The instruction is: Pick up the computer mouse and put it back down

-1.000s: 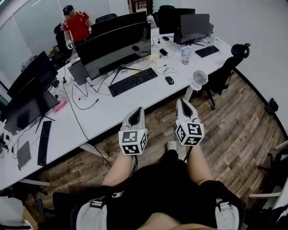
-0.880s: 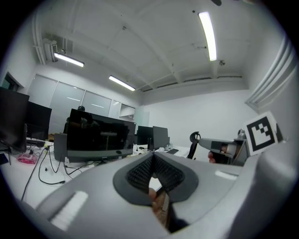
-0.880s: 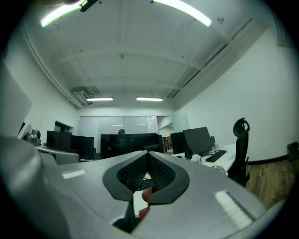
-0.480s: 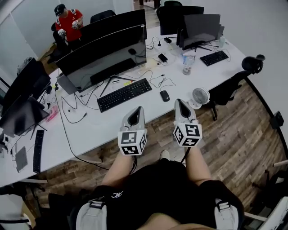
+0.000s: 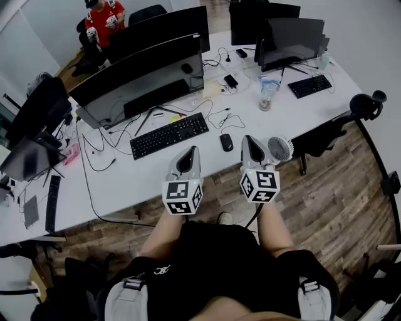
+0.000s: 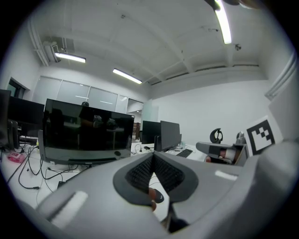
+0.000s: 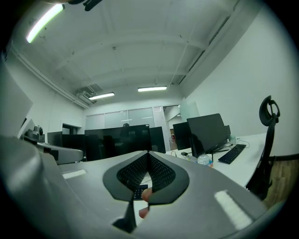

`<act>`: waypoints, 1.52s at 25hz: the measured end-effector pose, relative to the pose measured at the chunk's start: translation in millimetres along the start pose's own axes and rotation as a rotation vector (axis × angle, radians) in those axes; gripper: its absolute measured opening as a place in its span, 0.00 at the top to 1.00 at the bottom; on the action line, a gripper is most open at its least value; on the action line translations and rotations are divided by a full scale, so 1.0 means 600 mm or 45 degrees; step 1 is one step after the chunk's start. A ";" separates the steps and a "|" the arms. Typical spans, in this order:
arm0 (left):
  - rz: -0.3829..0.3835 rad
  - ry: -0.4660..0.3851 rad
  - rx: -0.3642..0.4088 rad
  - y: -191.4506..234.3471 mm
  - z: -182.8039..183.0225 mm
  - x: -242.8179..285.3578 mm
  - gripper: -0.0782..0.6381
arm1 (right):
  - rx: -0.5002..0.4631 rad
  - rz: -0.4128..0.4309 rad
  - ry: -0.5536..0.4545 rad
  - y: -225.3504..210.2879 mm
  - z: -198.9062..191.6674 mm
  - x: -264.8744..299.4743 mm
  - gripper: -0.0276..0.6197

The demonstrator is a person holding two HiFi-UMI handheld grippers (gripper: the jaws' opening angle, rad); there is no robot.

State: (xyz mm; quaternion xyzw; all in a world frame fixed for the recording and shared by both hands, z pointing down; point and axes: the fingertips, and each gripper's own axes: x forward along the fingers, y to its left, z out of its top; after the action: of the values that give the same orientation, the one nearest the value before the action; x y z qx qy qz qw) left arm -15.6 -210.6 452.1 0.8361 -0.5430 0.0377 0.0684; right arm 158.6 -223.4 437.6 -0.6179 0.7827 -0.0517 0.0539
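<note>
The black computer mouse (image 5: 226,142) lies on the white desk (image 5: 150,169), just right of a black keyboard (image 5: 170,135). My left gripper (image 5: 189,154) hovers over the desk's near edge, below the keyboard, shut and empty. My right gripper (image 5: 249,143) hangs a little right of the mouse and apart from it, also shut with nothing in it. In the left gripper view the jaws (image 6: 153,155) meet at their tips, and the mouse (image 6: 159,197) shows through the gap below them. The right gripper view shows closed jaws (image 7: 148,153) with a bit of keyboard (image 7: 139,191) behind.
A wide curved monitor (image 5: 141,72) stands behind the keyboard, with cables around its foot. A small white fan (image 5: 280,149) sits at the desk edge by my right gripper. A water bottle (image 5: 267,93) stands farther back. A person in red (image 5: 103,15) is at the far left.
The view has moved forward over the desk. Both grippers now sit at the desk's near edge, and the mouse lies close to the right gripper. Both stay shut.
</note>
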 end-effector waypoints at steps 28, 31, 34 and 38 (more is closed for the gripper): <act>0.007 0.033 0.010 0.067 0.000 0.129 0.82 | -0.095 0.032 0.592 -0.050 -0.260 0.194 0.71; 0.031 0.037 0.006 0.080 0.001 0.131 0.82 | -0.108 0.033 0.690 -0.060 -0.304 0.207 0.66; 0.056 0.046 0.001 0.095 -0.004 0.130 0.82 | -0.107 0.033 0.780 -0.066 -0.351 0.217 0.62; 0.084 0.065 -0.002 0.112 -0.012 0.128 0.82 | -0.099 0.034 0.899 -0.073 -0.408 0.224 0.57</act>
State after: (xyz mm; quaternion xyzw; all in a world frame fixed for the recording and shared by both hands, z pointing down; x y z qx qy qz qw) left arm -45.5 -306.0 474.8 0.8165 -0.5682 0.0609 0.0816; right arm 133.7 -360.7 683.3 -0.5531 0.7626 -0.2314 -0.2430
